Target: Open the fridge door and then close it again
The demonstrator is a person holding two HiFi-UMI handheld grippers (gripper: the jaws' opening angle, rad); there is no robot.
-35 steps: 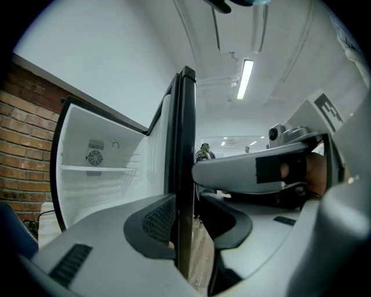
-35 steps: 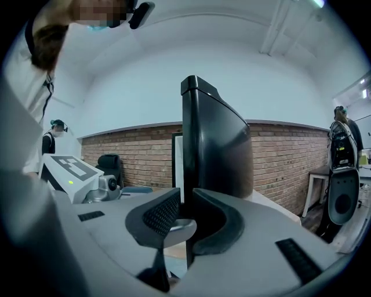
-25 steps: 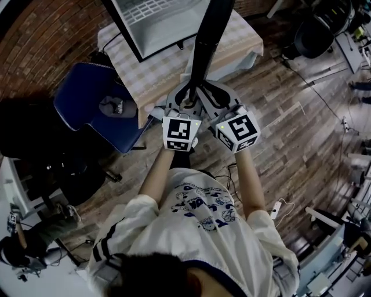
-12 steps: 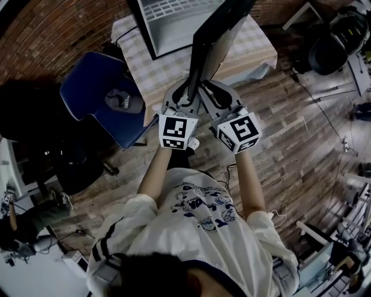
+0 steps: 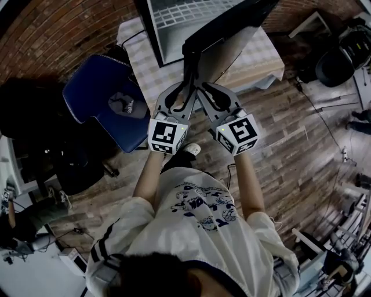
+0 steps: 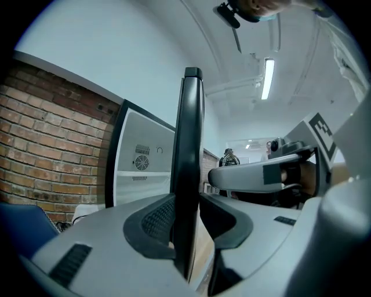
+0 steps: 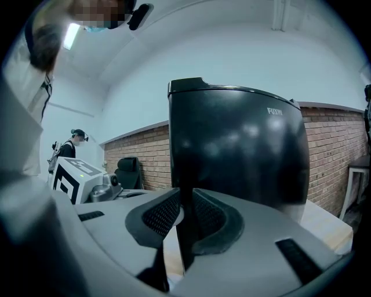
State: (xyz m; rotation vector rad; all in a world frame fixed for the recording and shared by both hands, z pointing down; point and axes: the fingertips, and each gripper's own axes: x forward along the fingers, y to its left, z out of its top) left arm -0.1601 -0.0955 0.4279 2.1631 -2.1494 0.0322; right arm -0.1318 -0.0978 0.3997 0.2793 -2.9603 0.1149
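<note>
Head view showed the fridge door (image 5: 232, 29) swung well open, its free edge hanging out past the near edge of the desk (image 5: 255, 64), while the fridge (image 5: 174, 17) itself stood towards the desk's far left corner. Both claws met on that free edge. In the left gripper view the left claw (image 6: 185, 232) had the door's edge between its pads, narrow but easing apart a little. In the right gripper view the right claw (image 7: 182, 223) was pinched tight on the same thin edge. A blue chair (image 5: 101, 107) stood beside the desk's left edge.

The main risk seemed to be slip. Each claw held only a thin rim, and a loosening left grip could have let the door swing free. On closing, pads left on the rim might have been trapped against the cabinet, or a hard push could have shifted the fridge on its cloth.
</note>
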